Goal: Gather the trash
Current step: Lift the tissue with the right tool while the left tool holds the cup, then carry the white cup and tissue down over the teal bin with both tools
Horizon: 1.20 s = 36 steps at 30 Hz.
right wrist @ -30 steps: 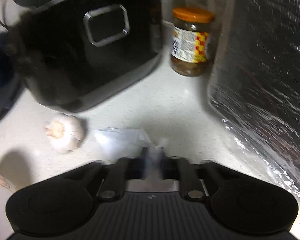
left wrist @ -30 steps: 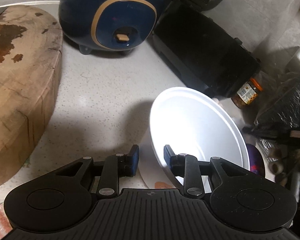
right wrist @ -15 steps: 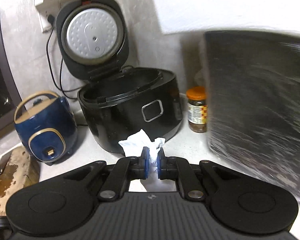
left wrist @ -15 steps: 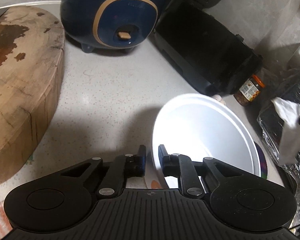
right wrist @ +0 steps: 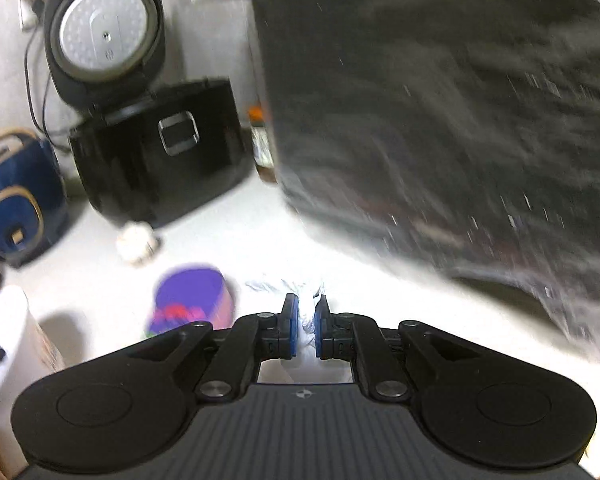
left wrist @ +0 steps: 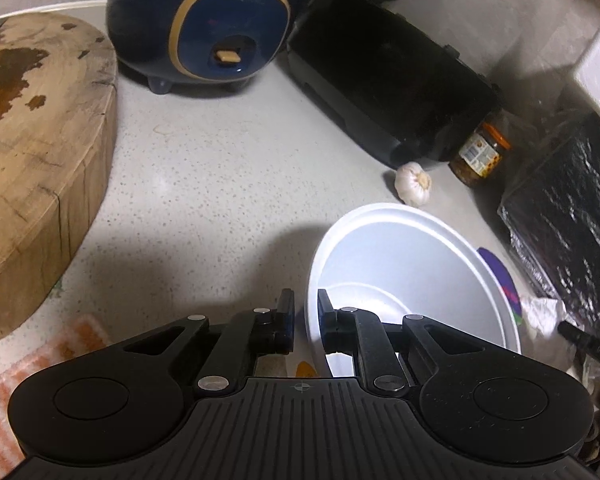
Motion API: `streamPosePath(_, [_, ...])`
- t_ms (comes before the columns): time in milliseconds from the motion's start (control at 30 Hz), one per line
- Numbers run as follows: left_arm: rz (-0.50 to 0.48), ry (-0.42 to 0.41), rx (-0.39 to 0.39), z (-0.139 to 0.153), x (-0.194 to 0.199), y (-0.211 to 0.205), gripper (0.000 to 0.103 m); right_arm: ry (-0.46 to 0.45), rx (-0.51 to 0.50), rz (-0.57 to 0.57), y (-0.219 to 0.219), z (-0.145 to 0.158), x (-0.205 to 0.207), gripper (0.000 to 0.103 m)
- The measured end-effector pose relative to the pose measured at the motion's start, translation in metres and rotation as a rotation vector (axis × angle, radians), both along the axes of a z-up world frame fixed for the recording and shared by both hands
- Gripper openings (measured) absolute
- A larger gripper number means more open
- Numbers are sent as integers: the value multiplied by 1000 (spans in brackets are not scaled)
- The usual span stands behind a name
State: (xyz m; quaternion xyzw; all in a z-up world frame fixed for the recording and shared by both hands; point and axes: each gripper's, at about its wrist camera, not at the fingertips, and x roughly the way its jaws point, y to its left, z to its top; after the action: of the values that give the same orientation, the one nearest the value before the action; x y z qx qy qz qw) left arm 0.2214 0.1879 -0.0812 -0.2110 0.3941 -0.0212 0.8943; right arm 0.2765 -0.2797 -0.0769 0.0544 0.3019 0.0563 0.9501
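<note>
Left fingers: the left gripper [left wrist: 304, 304] has just been closing. It now pinches the near wall of the white bowl [left wrist: 412, 264], with one finger outside the rim and one inside. The grip looks firm, and no gap shows at the pads. The bowl sits on the table [left wrist: 204, 184] and appears tipped up on its far side, though we cannot tell whether its base is clear of the surface.

Right fingers: the right gripper [right wrist: 307, 312] is all but shut on a crumpled white paper wad [right wrist: 284, 284], which bunches out ahead of the tips. The right wrist view is motion-blurred, so the wad's outline is uncertain.

Key relation: from the right fingers, the bowl [right wrist: 4, 332] lies well off to the left, at the edge of that view. A purple-lidded tub [right wrist: 192, 296] stands between the two. In the left wrist view, the wad [left wrist: 544, 316] is just beyond the bowl's right rim, and the bowl's mouth is open towards it. A black plastic-lined bin [left wrist: 564, 216] stands close on the right fingers' other side.

Judgement: the right hand has the trash and the left hand has the container. If the bowl is the collector, the next move is a leftward carry over the tub and rim, then a release. The rim nearest the wad is the high side, so clipping it is the risk.

A garlic bulb [left wrist: 414, 188] sits behind the bowl, apart from both grippers.
</note>
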Motion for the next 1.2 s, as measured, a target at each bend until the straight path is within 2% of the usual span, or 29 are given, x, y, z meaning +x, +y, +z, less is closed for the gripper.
streamPosePath(167, [-5,25,23,-3,1,-4,14,10,-64,13,4,-18,-10,11])
streamPosePath(200, [-6,29,22,-4,1,-5,14,17,-65,20,6,-20,-11,20])
streamPosePath(233, [-7,34,21,-5,1,-5,14,23,-62,26,7,-21,-11,35])
streamPosePath(300, [-12,46,27,-6,1,-7,14,15,-56,32,10,-22,-15,51])
streamPosePath(333, [-15,54,33,-7,2,-8,14,6,-62,32,12,-22,-16,54])
streamPosePath(500, [-21,65,80,-8,2,-16,14,35,-97,31,20,-29,-6,54])
streamPosePath(600, [-30,61,91,-8,1,-19,14,91,-34,-10,14,-35,3,54])
streamPosePath(667, [-35,52,87,-6,0,-19,14,117,22,-28,8,-36,5,44])
streamPosePath(700, [-36,47,84,-5,-1,-18,14,123,28,-21,8,-35,5,27])
streamPosePath(733, [-35,44,80,-4,-2,-17,14,128,16,-13,10,-33,5,16])
streamPosePath(800, [-34,41,70,-2,-2,-14,14,120,-17,-11,16,-27,2,13])
streamPosePath(1000, [-55,26,33,-2,-2,-5,14,49,56,-9,27,7,-20,11])
streamPosePath(1200, [-96,7,-50,-3,-6,14,14,13,108,-15,52,32,-54,11])
